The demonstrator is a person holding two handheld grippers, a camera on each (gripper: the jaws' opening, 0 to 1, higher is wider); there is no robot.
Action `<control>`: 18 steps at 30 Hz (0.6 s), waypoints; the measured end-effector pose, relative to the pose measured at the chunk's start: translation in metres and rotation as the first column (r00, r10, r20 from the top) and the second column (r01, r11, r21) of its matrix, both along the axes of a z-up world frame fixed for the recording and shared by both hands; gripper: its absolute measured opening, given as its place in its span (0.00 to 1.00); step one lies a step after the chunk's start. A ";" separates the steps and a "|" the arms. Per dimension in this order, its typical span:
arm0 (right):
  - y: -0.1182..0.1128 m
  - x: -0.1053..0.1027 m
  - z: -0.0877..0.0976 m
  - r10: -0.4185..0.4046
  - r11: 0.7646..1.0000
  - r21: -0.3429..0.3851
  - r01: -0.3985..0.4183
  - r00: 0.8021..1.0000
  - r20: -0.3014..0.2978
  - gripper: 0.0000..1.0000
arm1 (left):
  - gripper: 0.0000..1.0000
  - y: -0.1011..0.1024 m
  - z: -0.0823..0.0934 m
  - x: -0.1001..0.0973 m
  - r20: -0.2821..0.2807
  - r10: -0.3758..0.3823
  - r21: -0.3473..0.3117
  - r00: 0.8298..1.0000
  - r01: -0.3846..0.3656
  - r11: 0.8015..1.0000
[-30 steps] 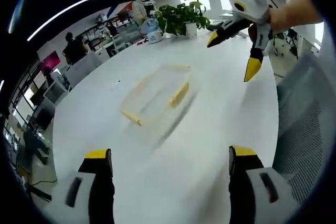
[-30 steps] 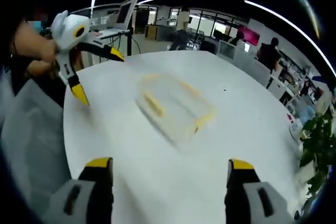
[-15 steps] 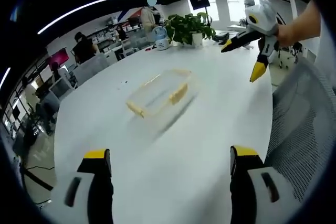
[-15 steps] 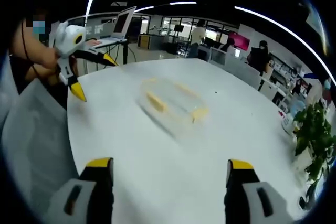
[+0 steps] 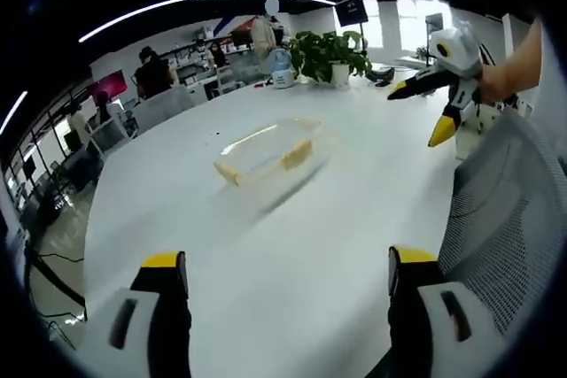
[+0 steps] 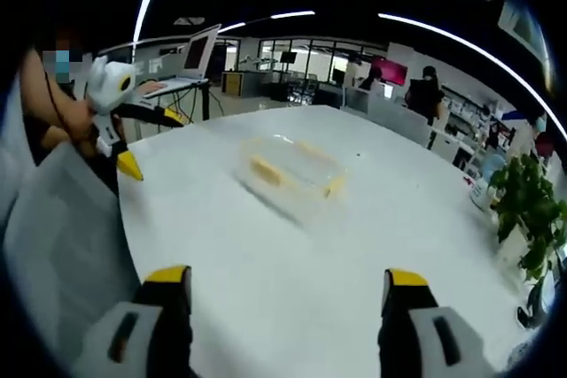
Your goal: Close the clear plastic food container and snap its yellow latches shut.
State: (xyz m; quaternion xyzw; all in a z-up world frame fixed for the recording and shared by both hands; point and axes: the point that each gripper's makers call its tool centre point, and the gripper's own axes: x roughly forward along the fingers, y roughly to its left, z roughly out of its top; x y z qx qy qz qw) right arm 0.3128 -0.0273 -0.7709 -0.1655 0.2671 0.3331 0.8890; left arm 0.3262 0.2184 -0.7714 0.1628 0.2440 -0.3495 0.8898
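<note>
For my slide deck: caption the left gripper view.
Open left gripper faces a clear container on a white table; right gripper hovers open.

- Left gripper (image 5: pixel 283 270): two black jaws with yellow tip caps; pale grey housings sit at the jaw bases, each with a dark oblong slot.
- Right gripper (image 6: pixel 283 288): same build (black jaws, yellow caps, grey slotted housings).
- From outside, each gripper body is white and rounded, with a dark round disc ringed in yellow; its slim dark jaws end in yellow points.

Left tongs (image 5: pixel 285 272) and right tongs (image 6: pixel 287 285) gape (nothing held).
</note>
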 end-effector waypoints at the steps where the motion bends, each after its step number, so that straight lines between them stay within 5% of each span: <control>1: 0.000 -0.001 0.000 -0.003 1.000 0.001 0.003 1.000 0.004 0.88 | 0.93 0.001 0.002 -0.001 0.002 0.007 -0.010 1.000 -0.007 1.000; 18: -0.009 -0.017 -0.004 -0.057 0.998 0.033 0.057 0.998 0.002 0.88 | 0.96 0.009 0.005 -0.018 0.005 0.060 -0.111 0.998 -0.059 0.992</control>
